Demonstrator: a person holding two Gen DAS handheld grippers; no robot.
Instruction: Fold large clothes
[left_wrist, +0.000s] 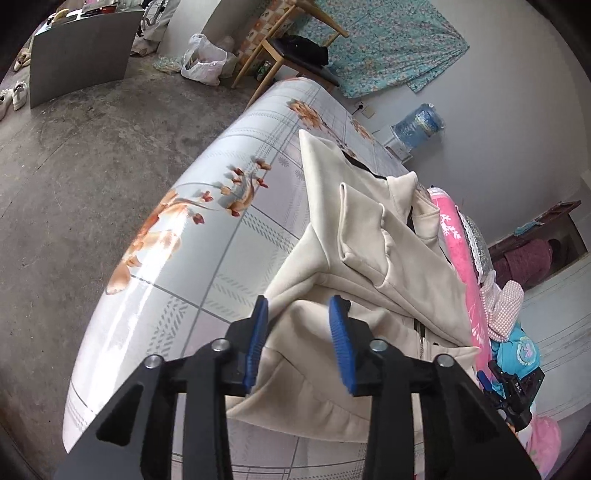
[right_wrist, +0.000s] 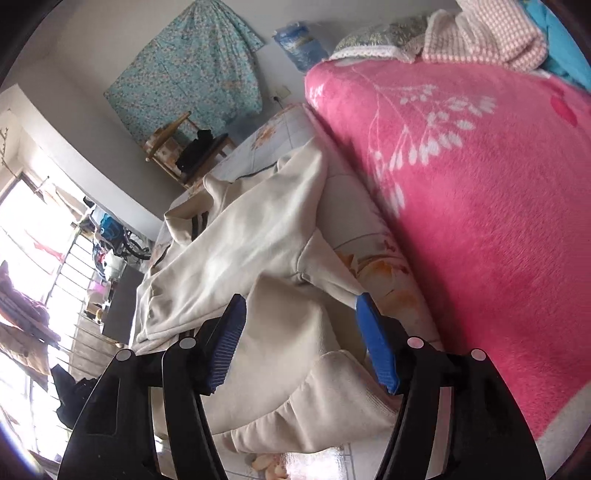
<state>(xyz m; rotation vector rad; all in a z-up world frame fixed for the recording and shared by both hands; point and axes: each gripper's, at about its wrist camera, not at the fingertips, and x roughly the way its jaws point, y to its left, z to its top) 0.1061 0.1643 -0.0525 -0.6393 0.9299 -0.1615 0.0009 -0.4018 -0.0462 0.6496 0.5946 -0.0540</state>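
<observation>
A large cream zip-up sweatshirt (left_wrist: 369, 254) lies partly folded on a table covered with a floral oilcloth (left_wrist: 207, 236). One sleeve is folded across its body. My left gripper (left_wrist: 300, 308) is open, its blue pads just above the garment's near folded edge, not touching it. In the right wrist view the same sweatshirt (right_wrist: 251, 236) stretches away from me. My right gripper (right_wrist: 301, 306) is open and hovers over a fold near the sleeve cuff (right_wrist: 328, 398). The right gripper's tool also shows at the lower right of the left wrist view (left_wrist: 511, 391).
A pink fleece blanket (right_wrist: 480, 206) lies beside the sweatshirt, with more bedding (left_wrist: 506, 306) behind it. A wooden chair (left_wrist: 291, 48) stands beyond the table's far end. A white plastic bag (left_wrist: 203, 61) and a grey board (left_wrist: 81, 51) sit on the concrete floor.
</observation>
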